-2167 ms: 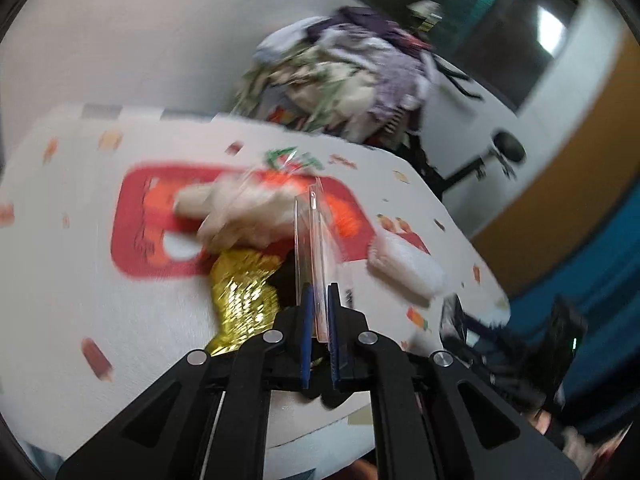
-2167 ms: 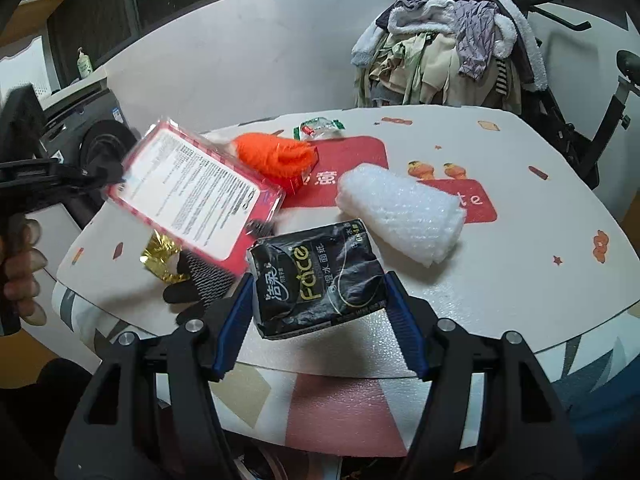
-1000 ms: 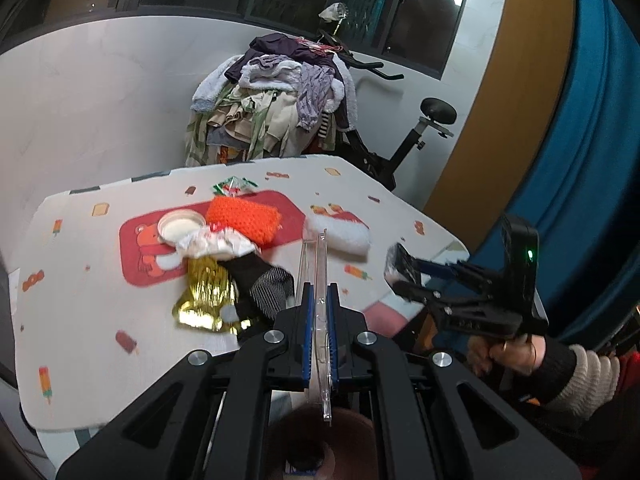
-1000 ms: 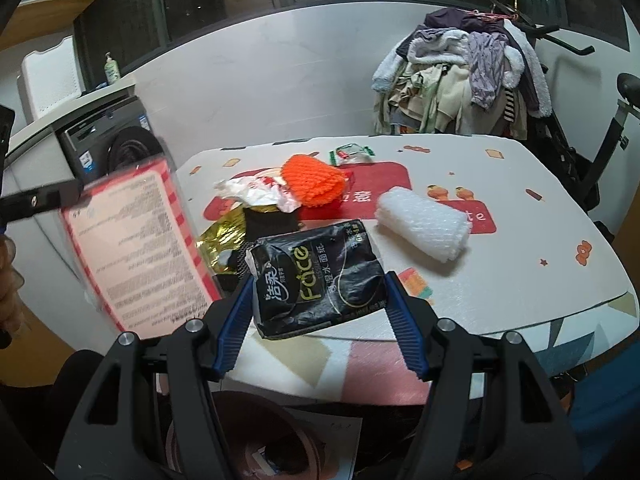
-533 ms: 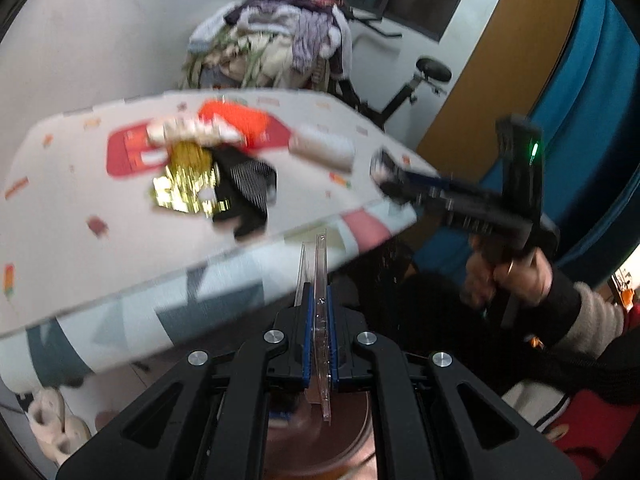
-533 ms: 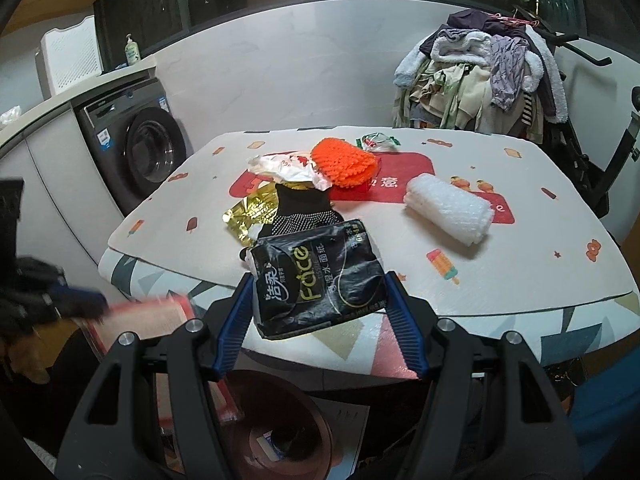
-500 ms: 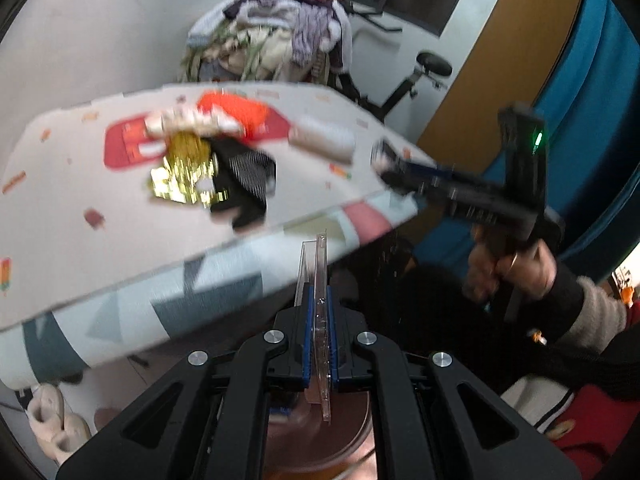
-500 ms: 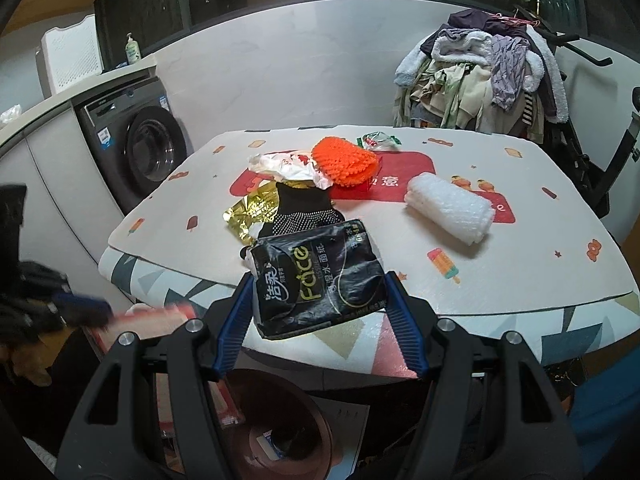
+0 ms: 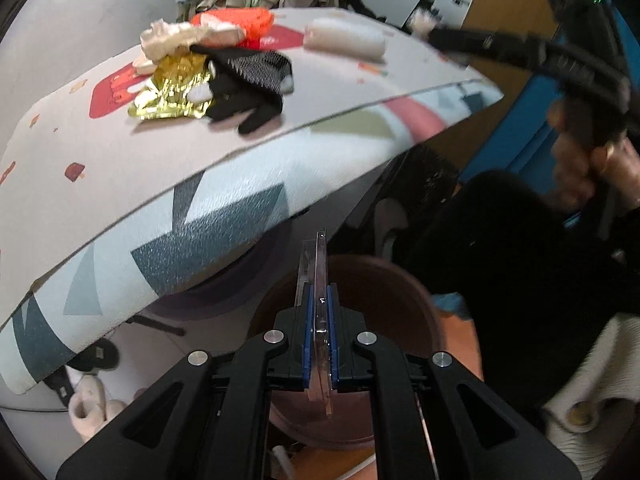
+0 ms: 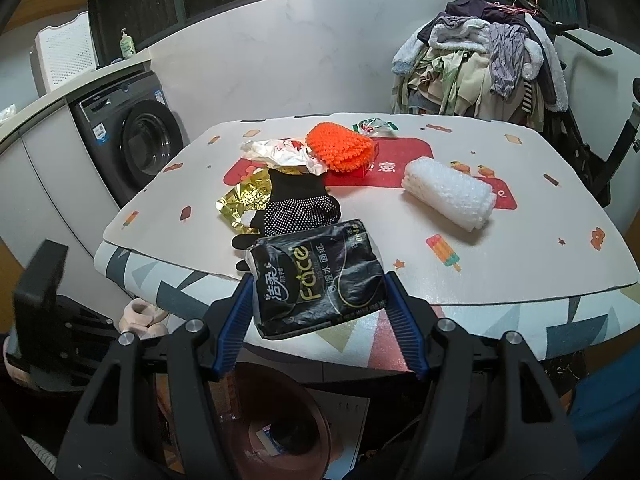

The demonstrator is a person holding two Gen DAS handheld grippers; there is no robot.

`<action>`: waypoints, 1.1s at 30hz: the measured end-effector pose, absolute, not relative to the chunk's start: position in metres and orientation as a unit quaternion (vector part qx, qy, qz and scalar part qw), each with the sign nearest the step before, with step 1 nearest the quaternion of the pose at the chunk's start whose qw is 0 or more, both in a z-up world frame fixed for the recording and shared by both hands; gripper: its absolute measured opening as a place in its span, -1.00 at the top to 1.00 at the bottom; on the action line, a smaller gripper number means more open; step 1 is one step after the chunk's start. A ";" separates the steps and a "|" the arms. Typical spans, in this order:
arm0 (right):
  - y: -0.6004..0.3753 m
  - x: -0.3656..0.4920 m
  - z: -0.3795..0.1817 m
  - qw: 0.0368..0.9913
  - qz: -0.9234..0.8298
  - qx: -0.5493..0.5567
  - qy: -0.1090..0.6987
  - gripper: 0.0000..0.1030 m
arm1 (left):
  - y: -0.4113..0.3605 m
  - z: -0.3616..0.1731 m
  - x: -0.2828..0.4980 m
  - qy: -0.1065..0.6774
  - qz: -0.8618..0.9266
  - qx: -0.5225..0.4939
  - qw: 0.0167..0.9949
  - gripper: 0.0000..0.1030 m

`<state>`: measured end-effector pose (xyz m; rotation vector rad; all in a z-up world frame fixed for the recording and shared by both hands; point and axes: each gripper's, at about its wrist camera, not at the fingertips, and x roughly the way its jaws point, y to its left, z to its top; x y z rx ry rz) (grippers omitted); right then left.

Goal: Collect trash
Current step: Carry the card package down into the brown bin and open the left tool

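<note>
The brown bin [image 9: 384,296] sits half hidden under the table [image 9: 120,168], contents unclear; the left gripper [image 9: 319,312] pinches a clear plastic package [image 9: 319,280] above it; the right gripper [image 10: 320,316] clasps a black tissue pack [image 10: 316,276].

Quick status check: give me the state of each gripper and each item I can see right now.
left gripper: shut on the clear plastic package, above the brown bin
right gripper: shut on the black tissue pack
black dotted glove: lying flat on the table
bubble wrap: rolled up
gold foil wrapper: crumpled
washing machine: door closed
</note>
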<state>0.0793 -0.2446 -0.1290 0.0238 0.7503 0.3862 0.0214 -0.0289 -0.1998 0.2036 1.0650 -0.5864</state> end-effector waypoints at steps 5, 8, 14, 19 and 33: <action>-0.244 0.079 -0.130 0.912 0.189 0.012 0.365 -0.26 | -0.031 -0.216 0.026 0.501 -0.256 0.133 0.816 0.87; -0.244 0.079 -0.130 0.912 0.188 0.011 0.365 -0.26 | -0.033 -0.222 0.025 0.501 -0.252 0.151 0.814 0.87; -0.242 0.079 -0.133 0.911 0.188 0.011 0.367 -0.26 | -0.034 -0.227 0.025 0.498 -0.243 0.171 0.815 0.87; -0.243 0.078 -0.133 0.910 0.190 0.009 0.368 -0.26 | -0.034 -0.225 0.027 0.493 -0.241 0.165 0.819 0.73; -0.226 0.073 -0.154 0.897 0.206 0.000 0.391 -0.26 | 0.002 -0.162 0.010 0.373 -0.200 0.081 0.902 -0.86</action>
